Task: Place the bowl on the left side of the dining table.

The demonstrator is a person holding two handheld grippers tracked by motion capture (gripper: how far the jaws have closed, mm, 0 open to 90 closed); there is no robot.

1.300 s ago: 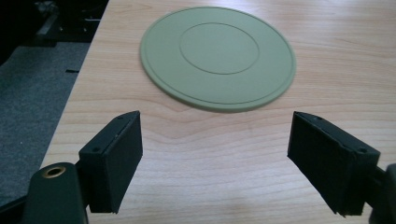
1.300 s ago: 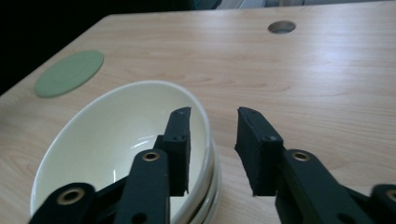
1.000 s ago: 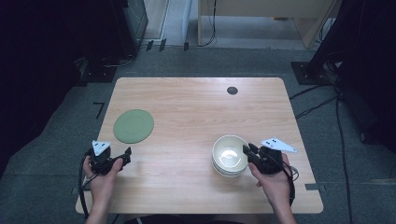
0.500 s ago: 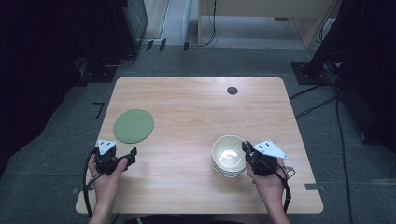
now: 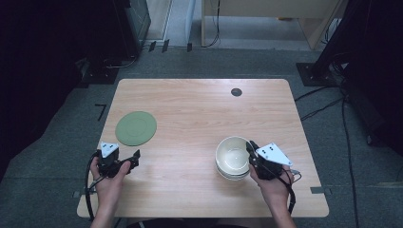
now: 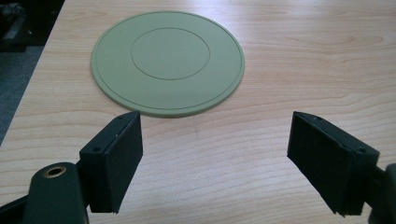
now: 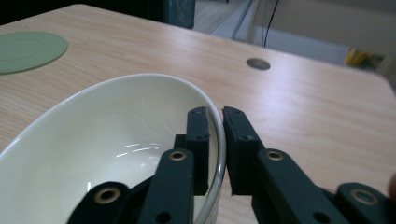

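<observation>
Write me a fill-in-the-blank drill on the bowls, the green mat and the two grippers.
1. The right gripper is shut on the rim of the top ____ of the stack.
2. The left gripper has its jaws ____, with nothing between them.
3. The round mat on the table is ____ in colour.
4. The top bowl is ____ inside, with no food or liquid.

Missing words: bowl; open; green; empty

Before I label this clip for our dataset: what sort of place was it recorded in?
Probably a lab or office workroom set up for recording, not a home kitchen: a bare wooden table with a cable hole, grey carpet with cables trailing across it, and dark equipment stands around.
</observation>
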